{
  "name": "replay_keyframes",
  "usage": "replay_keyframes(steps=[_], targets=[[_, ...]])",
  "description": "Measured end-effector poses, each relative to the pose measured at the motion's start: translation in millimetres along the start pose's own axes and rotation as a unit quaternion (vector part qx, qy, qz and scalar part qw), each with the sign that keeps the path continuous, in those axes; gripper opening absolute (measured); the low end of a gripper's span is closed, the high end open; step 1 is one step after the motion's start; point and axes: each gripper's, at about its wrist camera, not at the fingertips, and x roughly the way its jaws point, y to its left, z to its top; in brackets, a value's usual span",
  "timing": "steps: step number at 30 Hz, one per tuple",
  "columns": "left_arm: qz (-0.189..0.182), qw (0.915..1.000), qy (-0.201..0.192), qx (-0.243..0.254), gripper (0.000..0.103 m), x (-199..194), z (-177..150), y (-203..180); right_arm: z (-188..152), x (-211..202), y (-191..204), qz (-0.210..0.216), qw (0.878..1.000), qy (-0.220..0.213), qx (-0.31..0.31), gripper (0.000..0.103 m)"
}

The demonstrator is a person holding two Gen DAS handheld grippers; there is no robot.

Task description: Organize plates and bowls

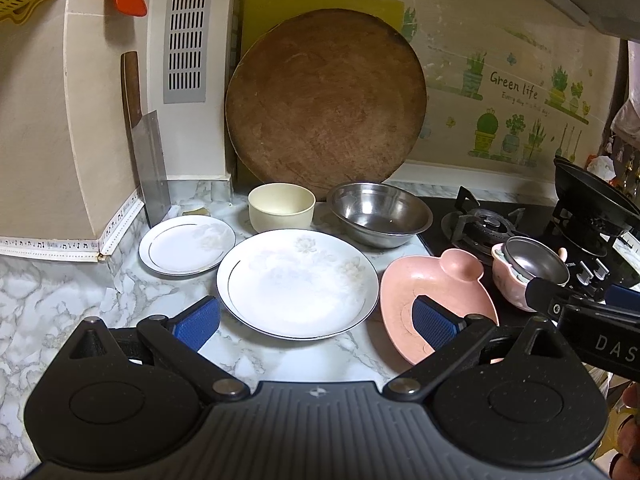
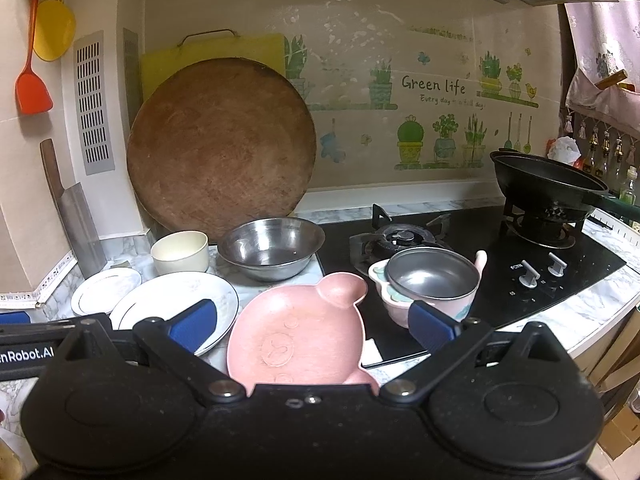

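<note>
Both cameras sit low over the near edge of the tabletop (image 1: 60, 304), looking forward between their own open jaws toward the back wall. The left view centres on the large white plate (image 1: 298, 284); the right view (set further right) centres on the pink dish (image 2: 296, 332). Both share plates, bowls and the round wooden board (image 2: 220, 148).

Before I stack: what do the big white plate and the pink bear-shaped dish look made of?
Large white round plate: probably glazed ceramic, glossy, with a thin dark rim line. Pink bear-shaped dish: matte and speckled, probably plastic or plant-fibre composite.
</note>
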Motion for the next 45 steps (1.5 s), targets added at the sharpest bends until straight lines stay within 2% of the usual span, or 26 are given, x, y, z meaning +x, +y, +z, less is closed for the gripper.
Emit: replay_keyframes(steps=[15, 23, 33, 45], targets=[[-0.003, 0.9999, 0.005, -0.014, 0.103, 5.2, 0.3, 13.7, 4.1, 6.2, 16.4, 0.040, 0.999, 0.002, -0.019, 0.102], [-0.002, 0.9995, 0.019, -0.026, 0.103, 16.2, -3.8, 18.9, 5.3, 9.9, 17.3, 0.043, 0.999, 0.011, -0.028, 0.102], [0.030, 0.9963, 0.068, -0.043, 0.103, 54.4, -12.3, 28.6, -6.6, 46.0, 3.8, 0.046, 0.997, 0.048, -0.035, 0.098], [0.052, 0.9946, 0.075, -0.049, 0.103, 82.1, -8.5, 30.5, -10.1, 78.2, -9.6, 0.043, 0.995, 0.075, -0.049, 0.093]])
